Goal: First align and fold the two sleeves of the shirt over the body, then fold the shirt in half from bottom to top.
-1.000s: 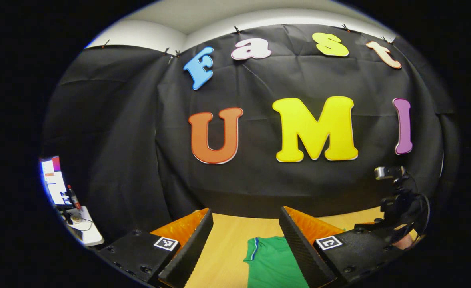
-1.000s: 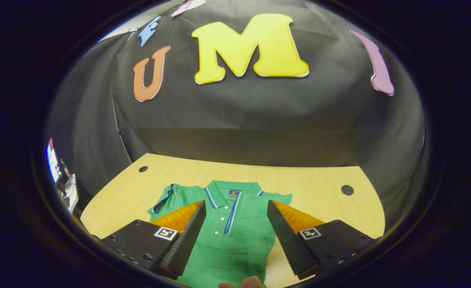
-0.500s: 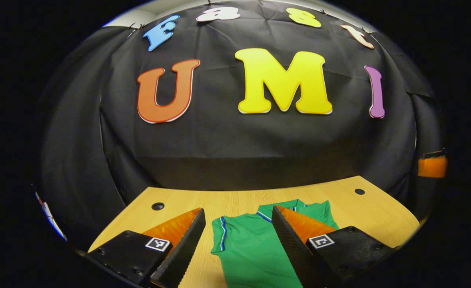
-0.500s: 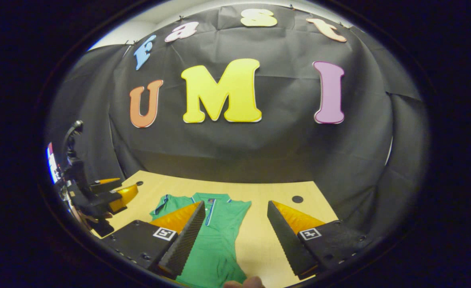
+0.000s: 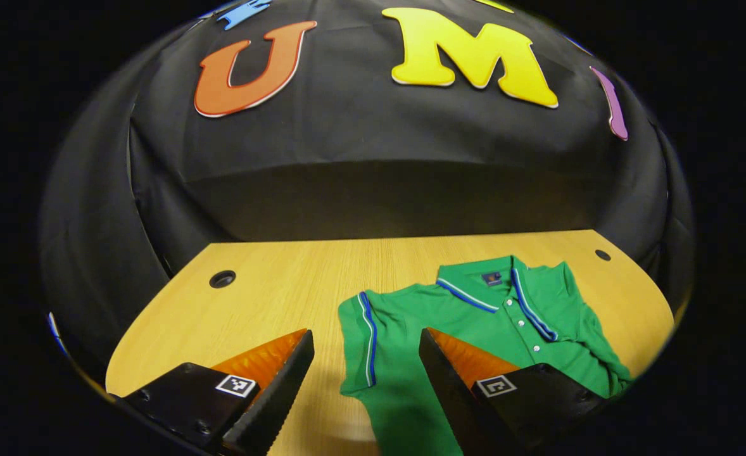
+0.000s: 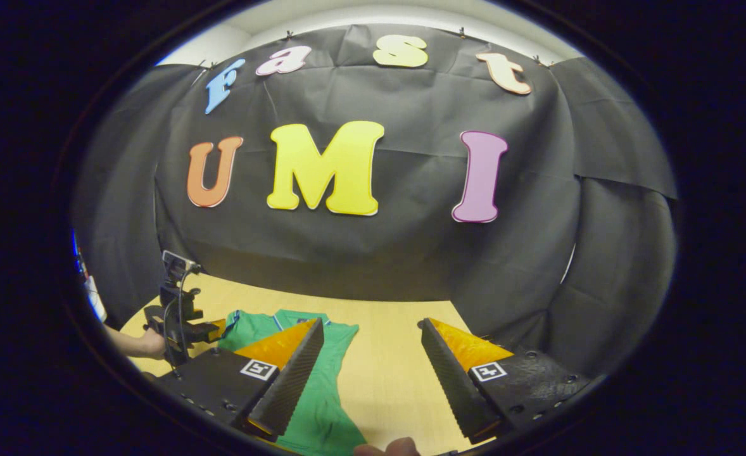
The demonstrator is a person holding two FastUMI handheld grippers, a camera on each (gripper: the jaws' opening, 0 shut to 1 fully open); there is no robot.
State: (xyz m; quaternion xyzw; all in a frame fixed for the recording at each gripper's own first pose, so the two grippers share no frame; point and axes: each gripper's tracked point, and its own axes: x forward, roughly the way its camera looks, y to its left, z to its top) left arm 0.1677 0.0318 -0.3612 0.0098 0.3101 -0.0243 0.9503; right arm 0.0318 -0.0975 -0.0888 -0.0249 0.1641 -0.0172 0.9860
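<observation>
One green short-sleeved polo shirt (image 5: pixel 474 329) with blue-and-white trim lies flat on one light wooden table (image 5: pixel 271 304), collar toward the far edge by the black cloth wall. In the left gripper view the shirt sits right of the table's middle, and one sleeve (image 5: pixel 360 345), edged with a blue and white stripe, spreads out to the left. A placket with three small white buttons (image 5: pixel 525 323) runs down from the collar. Two round dark holes show in the tabletop, one near the far left corner (image 5: pixel 222 278) and one near the far right corner (image 5: pixel 602 254). The left gripper (image 5: pixel 366 380) hovers over the near edge of the table with its two fingers spread wide, holding nothing; the sleeve lies below the gap between them. In the right gripper view the right gripper (image 6: pixel 370 373) is likewise wide open and empty, above bare wood just right of the shirt (image 6: pixel 322 380). Farther off at the left of that view, the other gripper (image 6: pixel 180 316) stands above the shirt's far side, held by a person's hand (image 6: pixel 148 344).
</observation>
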